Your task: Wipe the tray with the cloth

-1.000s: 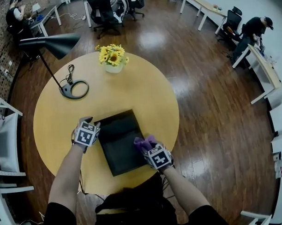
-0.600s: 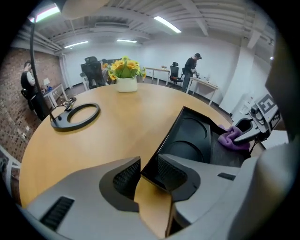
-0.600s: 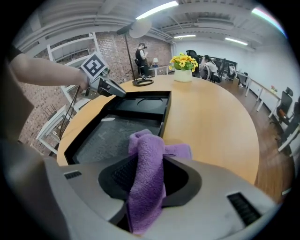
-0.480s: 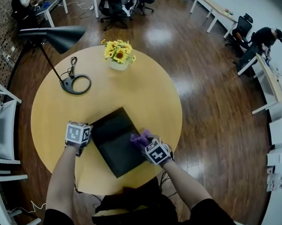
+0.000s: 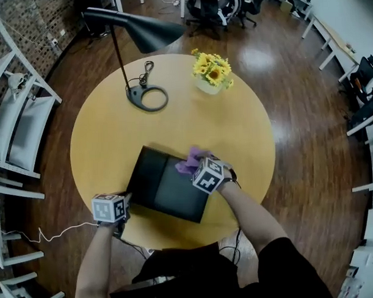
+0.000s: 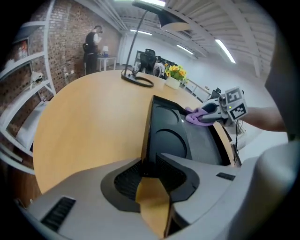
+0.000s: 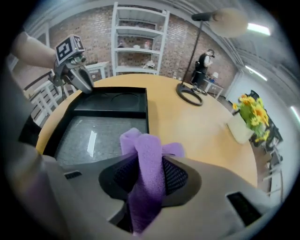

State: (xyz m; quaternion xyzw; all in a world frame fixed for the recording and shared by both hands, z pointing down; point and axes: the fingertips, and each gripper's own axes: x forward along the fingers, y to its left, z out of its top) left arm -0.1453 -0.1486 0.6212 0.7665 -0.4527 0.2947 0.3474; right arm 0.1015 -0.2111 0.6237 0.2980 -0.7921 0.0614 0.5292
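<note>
At the tray [image 5: 158,184] rim the left claw [image 6: 149,172], just closing, clamps it; right claw [image 7: 148,165] pinches cloth [image 5: 191,159].

Left tool [image 6: 150,165] has just been closing on the tray [image 6: 199,143] corner; right tool [image 7: 148,164] clamps the cloth [image 7: 140,140].

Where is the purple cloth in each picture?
Head view: purple cloth just right of centre, at the tray's far right corner.
Left gripper view: cloth upper right, over the tray's far end.
Right gripper view: cloth bottom centre, pinched in the right gripper.
Shared landmark: the black tray.
</note>
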